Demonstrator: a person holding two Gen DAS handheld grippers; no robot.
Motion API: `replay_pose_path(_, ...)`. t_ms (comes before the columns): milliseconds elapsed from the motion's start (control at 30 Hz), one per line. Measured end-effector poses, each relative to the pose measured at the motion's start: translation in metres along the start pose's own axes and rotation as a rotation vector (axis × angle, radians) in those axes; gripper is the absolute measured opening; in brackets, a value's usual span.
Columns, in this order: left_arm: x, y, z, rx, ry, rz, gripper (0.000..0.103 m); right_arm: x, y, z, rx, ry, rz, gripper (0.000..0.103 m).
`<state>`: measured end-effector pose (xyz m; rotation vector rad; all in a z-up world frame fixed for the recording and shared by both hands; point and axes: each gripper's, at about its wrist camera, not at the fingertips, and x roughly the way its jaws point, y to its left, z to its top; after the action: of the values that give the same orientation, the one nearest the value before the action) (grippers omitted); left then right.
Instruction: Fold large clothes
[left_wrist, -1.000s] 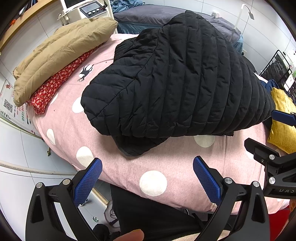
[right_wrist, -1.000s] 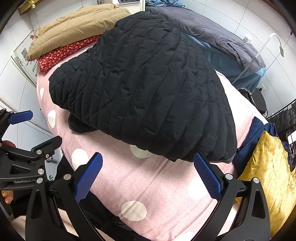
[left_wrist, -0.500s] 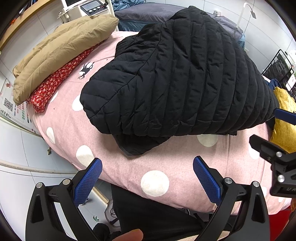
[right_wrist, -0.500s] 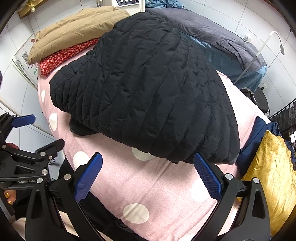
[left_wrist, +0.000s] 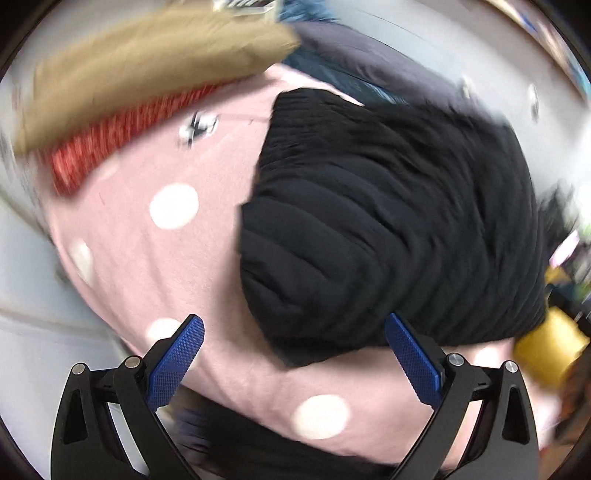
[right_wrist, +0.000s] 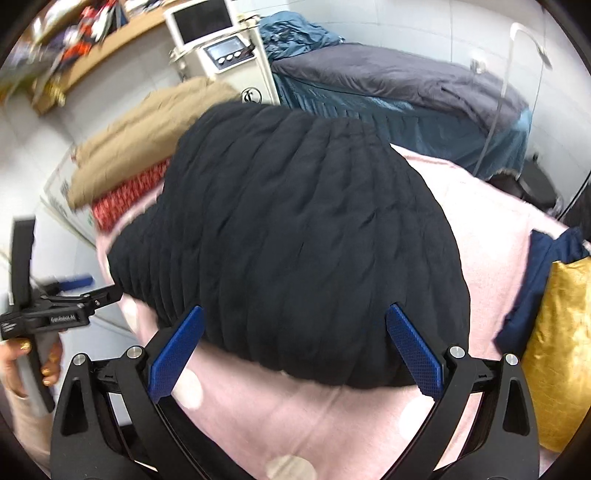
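A black quilted jacket (left_wrist: 391, 229) lies folded in a thick bundle on a pink bed with white dots (left_wrist: 155, 229). It also shows in the right wrist view (right_wrist: 295, 236). My left gripper (left_wrist: 295, 354) is open and empty, just short of the jacket's near left edge. My right gripper (right_wrist: 295, 347) is open and empty, its blue pads either side of the jacket's near edge without touching it. The left gripper also shows at the left of the right wrist view (right_wrist: 70, 291), held in a hand.
A tan pillow (left_wrist: 140, 62) on a red patterned cushion (left_wrist: 122, 140) lies at the bed's far left. A yellow cushion (right_wrist: 561, 354) and navy cloth (right_wrist: 543, 280) sit at the right. A second bed with grey and blue covers (right_wrist: 399, 88) and a white machine (right_wrist: 221, 59) stand behind.
Both grippers have moved forward and swung; the left wrist view is now motion-blurred and points more to the left. The jacket has not moved. Both grippers stay open.
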<state>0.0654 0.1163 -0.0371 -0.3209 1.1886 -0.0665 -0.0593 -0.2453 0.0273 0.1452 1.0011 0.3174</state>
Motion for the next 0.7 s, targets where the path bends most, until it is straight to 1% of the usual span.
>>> replay_pose_path(33, 0.002, 0.011, 0.004, -0.044, 0.011, -0.037, 0.096, 0.003, 0.001, 0.011, 0.011, -0.001, 0.036, 0.097)
replay_pose_path(100, 0.008, 0.034, 0.013, -0.133, 0.025, -0.119, 0.096, 0.011, 0.009, 0.035, 0.012, 0.008, 0.072, 0.097)
replay_pose_path(167, 0.019, 0.047, 0.018, -0.185, 0.067, -0.172, 0.096, 0.022, 0.026, 0.068, -0.005, -0.007, 0.098, 0.097)
replay_pose_path(200, 0.030, 0.054, 0.021, -0.208, 0.107, -0.221, 0.096, 0.029, 0.032, 0.081, -0.009, -0.016, 0.098, 0.097)
replay_pose_path(267, 0.042, 0.060, 0.023, -0.251, 0.141, -0.287, 0.095, 0.039, 0.043, 0.111, 0.005, -0.043, 0.044, 0.097)
replay_pose_path(300, 0.048, 0.063, 0.024, -0.277, 0.140, -0.329, 0.095, 0.050, 0.050, 0.132, 0.000, -0.064, -0.008, 0.097)
replay_pose_path(333, 0.051, 0.064, 0.027, -0.283, 0.128, -0.352, 0.095, 0.061, 0.052, 0.142, 0.002, -0.050, -0.029, 0.097)
replay_pose_path(367, 0.055, 0.064, 0.030, -0.273, 0.107, -0.363, 0.095, 0.082, 0.053, 0.155, 0.031, 0.024, -0.032, 0.097)
replay_pose_path(400, 0.058, 0.063, 0.032, -0.260, 0.092, -0.358, 0.095, 0.100, 0.052, 0.158, 0.052, 0.091, -0.019, 0.097)
replay_pose_path(433, 0.061, 0.062, 0.035, -0.249, 0.084, -0.350, 0.095, 0.121, 0.051, 0.157, 0.066, 0.185, -0.005, 0.097)
replay_pose_path(467, 0.064, 0.059, 0.036, -0.238, 0.085, -0.353, 0.095, 0.140, 0.050, 0.151, 0.065, 0.243, -0.014, 0.095)
replay_pose_path(500, 0.069, 0.056, 0.037, -0.219, 0.089, -0.369, 0.095, 0.144, 0.049, 0.145, 0.049, 0.230, -0.039, 0.090)
replay_pose_path(533, 0.073, 0.051, 0.037, -0.199, 0.096, -0.379, 0.093, 0.145, 0.050, 0.135, -0.017, 0.204, -0.109, 0.075)
replay_pose_path(567, 0.075, 0.046, 0.036, -0.177, 0.100, -0.390, 0.086, 0.144, 0.048, 0.123, -0.063, 0.184, -0.135, 0.058)
replay_pose_path(600, 0.078, 0.039, 0.033, -0.148, 0.106, -0.410, 0.082, 0.140, 0.041, 0.109, -0.072, 0.177, -0.123, 0.044)
replay_pose_path(633, 0.079, 0.034, 0.030, -0.125, 0.116, -0.425, 0.076, 0.137, 0.032, 0.097, -0.063, 0.182, -0.096, 0.037)
replay_pose_path(667, 0.081, 0.027, 0.027, -0.101, 0.129, -0.422, 0.075, 0.131, 0.016, 0.079, -0.032, 0.197, -0.062, 0.024)
replay_pose_path(700, 0.080, 0.017, 0.022, -0.057, 0.134, -0.404, 0.073, 0.124, 0.002, 0.063, 0.002, 0.205, -0.034, 0.018)
